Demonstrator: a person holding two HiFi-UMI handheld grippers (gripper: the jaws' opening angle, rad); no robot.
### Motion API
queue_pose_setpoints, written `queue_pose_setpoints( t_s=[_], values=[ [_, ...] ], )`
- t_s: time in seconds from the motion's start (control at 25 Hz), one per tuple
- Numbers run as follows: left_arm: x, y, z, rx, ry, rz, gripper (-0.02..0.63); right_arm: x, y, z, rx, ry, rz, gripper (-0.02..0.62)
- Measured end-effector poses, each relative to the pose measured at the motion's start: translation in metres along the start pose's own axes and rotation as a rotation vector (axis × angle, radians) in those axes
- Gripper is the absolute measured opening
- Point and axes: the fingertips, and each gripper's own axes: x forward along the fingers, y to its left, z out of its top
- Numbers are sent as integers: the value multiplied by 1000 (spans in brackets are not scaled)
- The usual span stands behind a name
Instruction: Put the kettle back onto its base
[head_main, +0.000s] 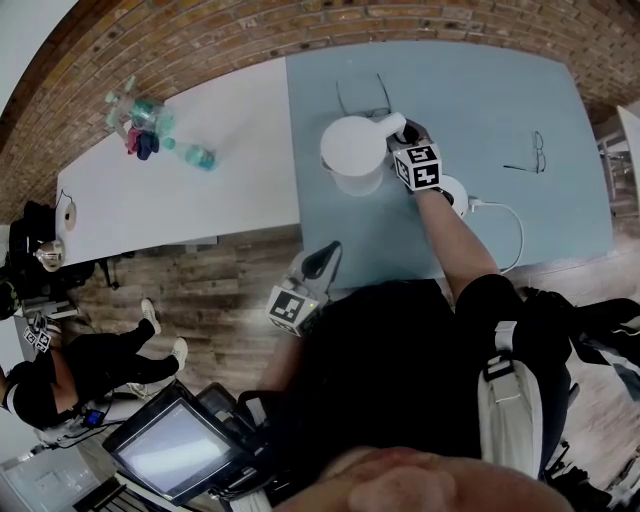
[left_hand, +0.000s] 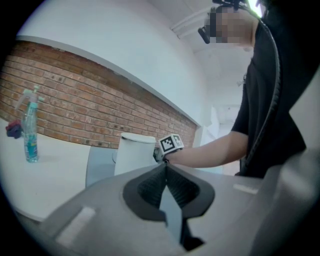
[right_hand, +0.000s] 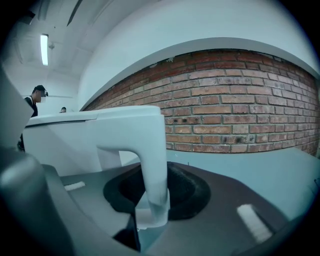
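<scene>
Clamping the white handle (right_hand: 152, 165) of the kettle (head_main: 352, 150) between its jaws, the right hand-held gripper (head_main: 400, 135) holds the jug over the blue worktop (head_main: 480, 90). The kettle is just left of the round base (head_main: 456, 193), which is half hidden under the gripper's marker cube (head_main: 418, 166). Whether the kettle is lifted or resting is hard to tell from above. The handle is narrow and smooth, so the jug could swing or slip on its way right. Coming down off-centre, it could miss the connector, shove the base aside or snag the cord (head_main: 510, 225). The left hand-held gripper (head_main: 322, 262), jaws together and empty, hangs near the person, off the worktop's near edge. No brand or writing is readable; the cubes show only square marker patterns.
</scene>
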Motion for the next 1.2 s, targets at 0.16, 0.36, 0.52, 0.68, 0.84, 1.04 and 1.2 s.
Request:
queue_pose_setpoints(
  t_s=[0.16,0.36,0.52,0.68,0.84,1.04,1.2],
  values=[
    [1,2,3,8,-4,2,-2,-5,1,-1,16,-2,-19,101],
    [2,-3,5,16,-2,-10,-2,-13,-3,-2,69,-7,-50,107],
    [3,-8,4,23,-1,-20,-2,-22,-7,-4,133,-21,-72,114],
    [4,-10,7,31,-6,-29,-2,-31,-11,-5,211,-42,-95,123],
    [3,-12,7,33,-10,-34,-2,-40,-12,1,226,-74,-97,129],
    [5,-14,8,42,-13,-41,-2,-50,-13,8,251,-94,-92,140],
    [4,-16,10,44,-19,-47,-2,-58,-13,12,260,-103,-93,147]
  ],
)
